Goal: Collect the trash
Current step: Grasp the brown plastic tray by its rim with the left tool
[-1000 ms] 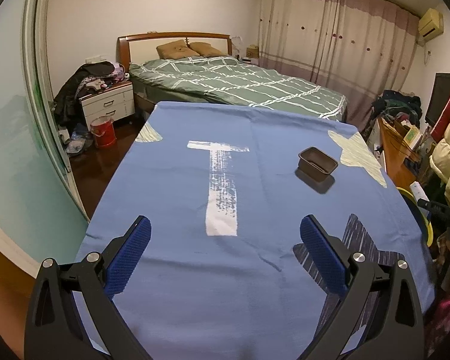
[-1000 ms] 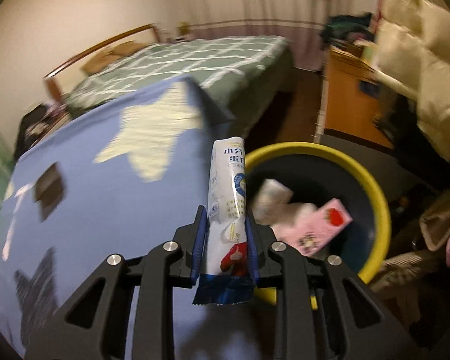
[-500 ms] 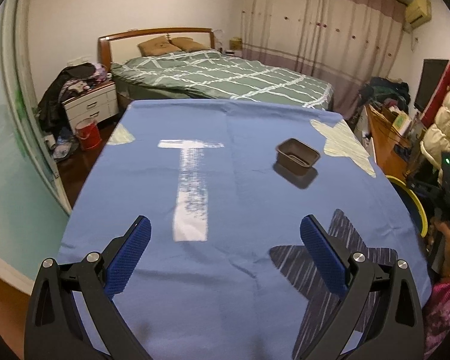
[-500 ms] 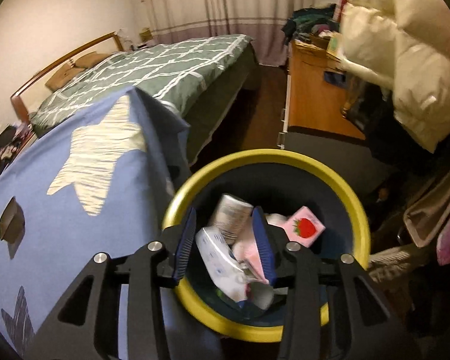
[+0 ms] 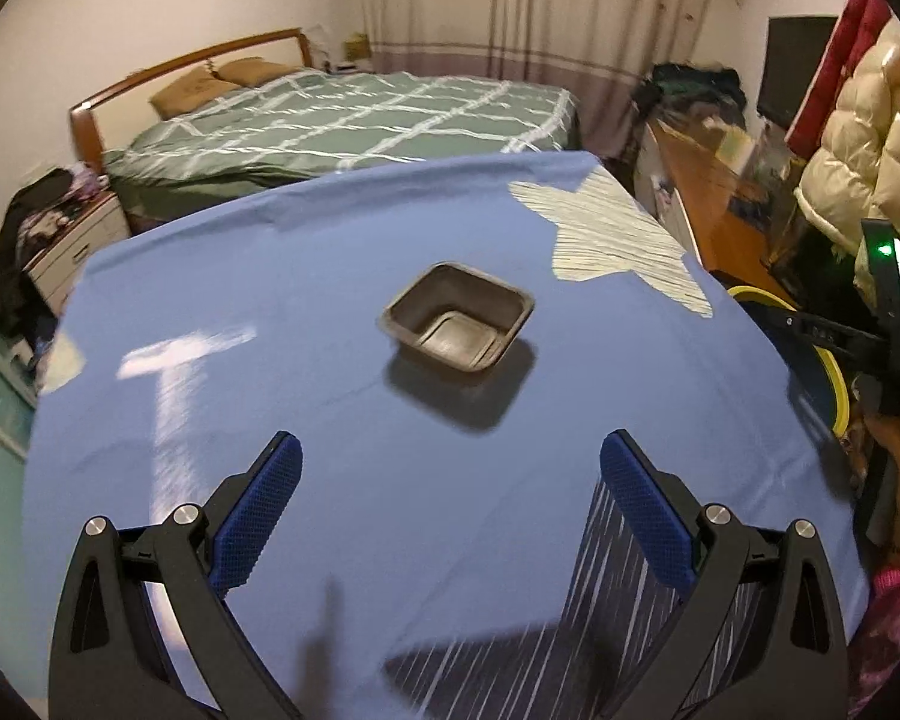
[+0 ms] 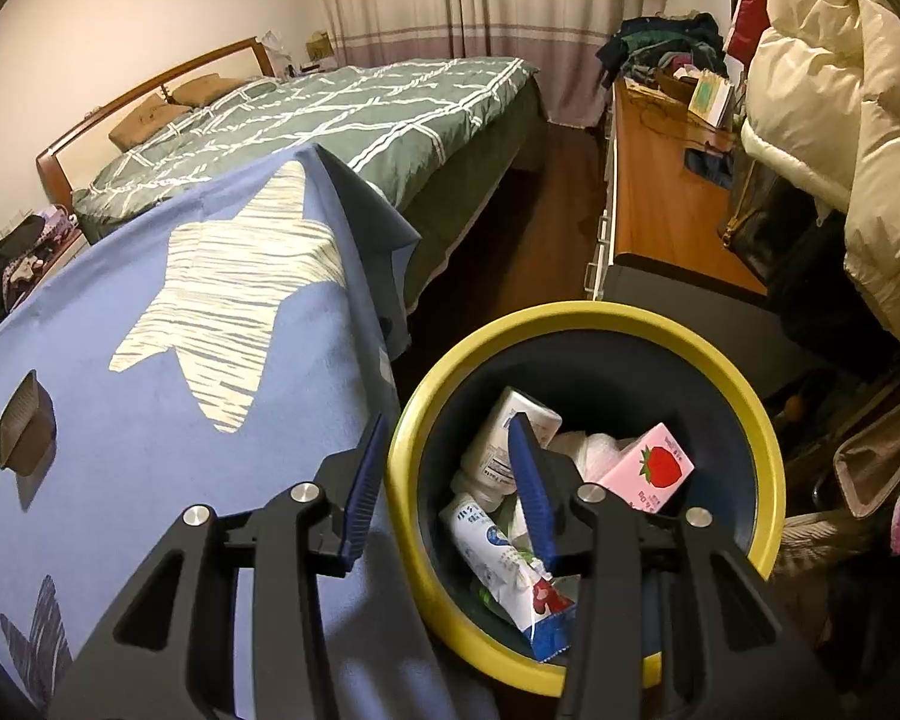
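Whereas it pinched the wrapper (image 6: 513,576) a second ago, the right gripper (image 6: 450,480) now gapes empty over the yellow-rimmed bin (image 6: 576,315), wrapper inside; the left gripper (image 5: 450,480), wide open, faces the tray (image 5: 459,324) on the tablecloth (image 5: 306,276).

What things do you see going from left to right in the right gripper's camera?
Small dark tray on the blue cloth → pale star on the cloth → yellow-rimmed bin → strawberry carton inside it → puffy cream jacket.

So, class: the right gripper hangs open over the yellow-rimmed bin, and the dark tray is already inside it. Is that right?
Not quite. The dark tray sits on the blue cloth, as the left wrist view shows. The right gripper does hang open over the yellow-rimmed bin.
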